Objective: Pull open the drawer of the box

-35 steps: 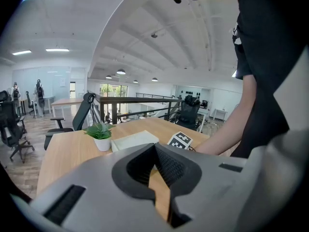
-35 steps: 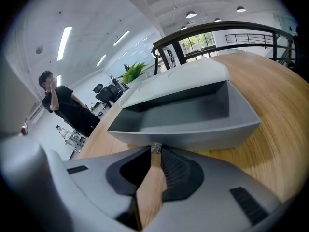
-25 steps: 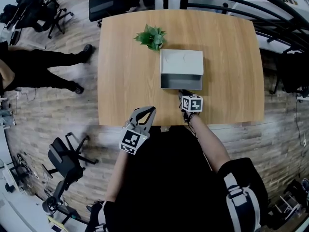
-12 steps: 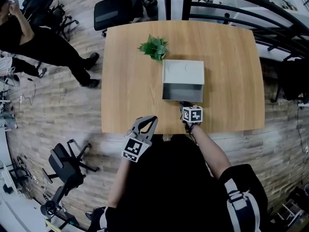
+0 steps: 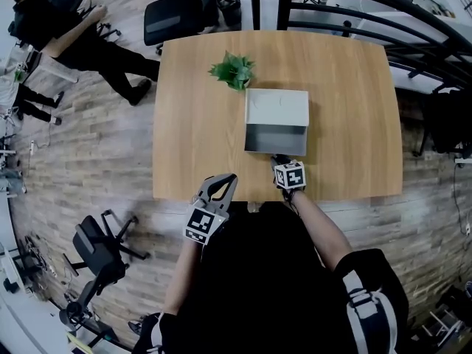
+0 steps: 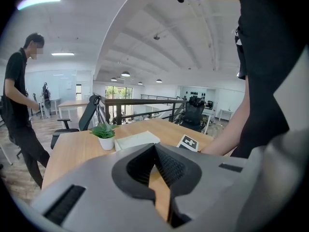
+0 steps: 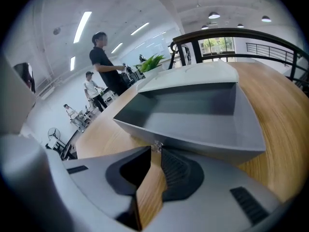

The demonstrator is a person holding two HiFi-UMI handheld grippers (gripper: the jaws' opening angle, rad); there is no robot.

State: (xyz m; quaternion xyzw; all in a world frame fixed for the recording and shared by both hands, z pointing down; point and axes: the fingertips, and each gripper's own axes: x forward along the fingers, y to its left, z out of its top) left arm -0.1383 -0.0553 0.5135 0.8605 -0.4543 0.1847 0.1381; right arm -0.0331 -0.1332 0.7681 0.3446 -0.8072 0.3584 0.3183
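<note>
1 box [image 5: 277, 105], 1 drawer [image 5: 274, 137], 1 plant [image 5: 232, 71]

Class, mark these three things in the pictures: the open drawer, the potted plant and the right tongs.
drawer [image 7: 193, 114]: right gripper view, on its inside floor.
potted plant [image 5: 232, 70]: head view, on its green leaves.
right tongs [image 7: 155, 150]: right gripper view, midway between the two tips.

My left gripper [image 6: 154, 148] and my right gripper [image 7: 155, 150] matte grey, pads [image 7: 177, 170] black and ribbed, cubes [image 5: 289, 175] in black-and-white square markers, box [image 5: 278, 107] pale grey-white, drawer [image 5: 274, 137] darker grey inside, table [image 5: 199, 124] light warm wood grain, plant [image 5: 232, 70] green, pot [image 6: 106, 142] white, floor [image 5: 96, 168] grey-brown planks.
</note>
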